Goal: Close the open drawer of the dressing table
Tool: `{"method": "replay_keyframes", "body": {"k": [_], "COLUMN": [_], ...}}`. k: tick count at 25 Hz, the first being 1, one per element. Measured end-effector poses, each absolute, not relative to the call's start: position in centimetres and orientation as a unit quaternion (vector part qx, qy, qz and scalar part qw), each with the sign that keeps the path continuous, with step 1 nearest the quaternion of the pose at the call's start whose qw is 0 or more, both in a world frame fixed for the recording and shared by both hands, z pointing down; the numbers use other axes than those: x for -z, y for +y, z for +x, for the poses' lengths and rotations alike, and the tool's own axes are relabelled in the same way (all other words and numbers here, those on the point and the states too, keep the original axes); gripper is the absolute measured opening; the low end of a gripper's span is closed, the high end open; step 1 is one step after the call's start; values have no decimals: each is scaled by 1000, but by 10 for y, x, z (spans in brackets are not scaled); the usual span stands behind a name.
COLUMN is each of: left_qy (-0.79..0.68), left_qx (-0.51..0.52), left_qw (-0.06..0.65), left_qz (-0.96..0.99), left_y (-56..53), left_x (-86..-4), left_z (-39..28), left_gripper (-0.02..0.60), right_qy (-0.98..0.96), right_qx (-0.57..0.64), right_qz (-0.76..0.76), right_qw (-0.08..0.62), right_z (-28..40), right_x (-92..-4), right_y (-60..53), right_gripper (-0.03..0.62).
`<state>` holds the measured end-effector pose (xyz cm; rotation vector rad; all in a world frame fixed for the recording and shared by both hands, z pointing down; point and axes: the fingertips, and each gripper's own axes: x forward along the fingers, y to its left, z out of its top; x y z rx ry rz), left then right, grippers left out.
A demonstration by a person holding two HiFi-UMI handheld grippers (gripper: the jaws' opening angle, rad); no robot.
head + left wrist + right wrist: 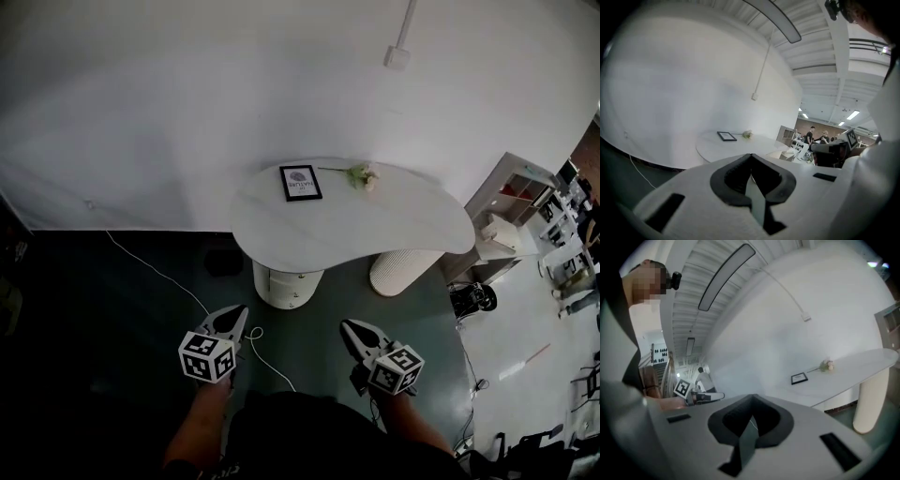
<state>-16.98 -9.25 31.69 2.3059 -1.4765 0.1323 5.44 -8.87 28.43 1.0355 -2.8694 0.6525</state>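
Two stages of the task are outstanding: the approach and the push. No part of the closing is done, as far as the views show.

1. Dressing table (pixel 375 225): occupies the centre of the head view, with its white kidney-shaped top against the wall.
2. Drawer unit (pixel 287 286): a white cylinder under the left end of the top, at frame centre. The head view looks down on it too steeply to show which drawer stands out, or how far.
3. Left gripper (pixel 235 317) and right gripper (pixel 351 328): both sit in the lower half of the frame, well apart from the drawer unit. On each, the jaws are pressed together with nothing between them.
4. Picture frame (pixel 300 183) and flower (pixel 361 175): both lie on the top, near the wall.

View differences:
- Only the head view shows the drawer unit.
- The left gripper view shows the table top at mid-frame, and people at work in a room at the right edge. The table's underside is cut off.
- The right gripper view shows the ribbed leg (pixel 869 399) at the right edge. It does not show the drawers.
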Motion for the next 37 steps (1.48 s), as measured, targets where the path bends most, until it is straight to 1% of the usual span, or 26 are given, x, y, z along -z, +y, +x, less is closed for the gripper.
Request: {"method": "replay_keyframes", "body": {"k": [4, 8, 12, 16, 21, 30, 37], "left_qy": [-507, -503, -500, -499, -501, -510, -510], "left_qx": [-48, -49, -53, -53, -60, -56, -45], "left_qw": [172, 134, 101, 87, 88, 101, 117], "left_qz": [843, 852, 858, 860, 859, 852, 851], "left_y": [-105, -118, -123, -123, -120, -118, -118], "left_x": [-291, -259, -233, -219, -222, -228, -236], "left_z": [-111, -75, -52, -41, -40, -67, -85], "left_gripper": [8, 8, 8, 8, 8, 8, 8], "right_qy": [-913, -929, -935, -943, -948, -948, -946], "right_qx": [-210, -164, -139, -119, -120, -141, -141], "right_qz": [347, 328, 320, 305, 287, 277, 285], "right_qw": [-44, -45, -59, -60, -65, -71, -67], "right_z": [119, 157, 175, 171, 158, 131, 122], "right_x": [-261, -247, -232, -220, -218, -221, -225], "right_y": [-98, -100, -106, -111, -110, -104, -102], "right_gripper": [4, 3, 3, 3, 3, 3, 3]}}
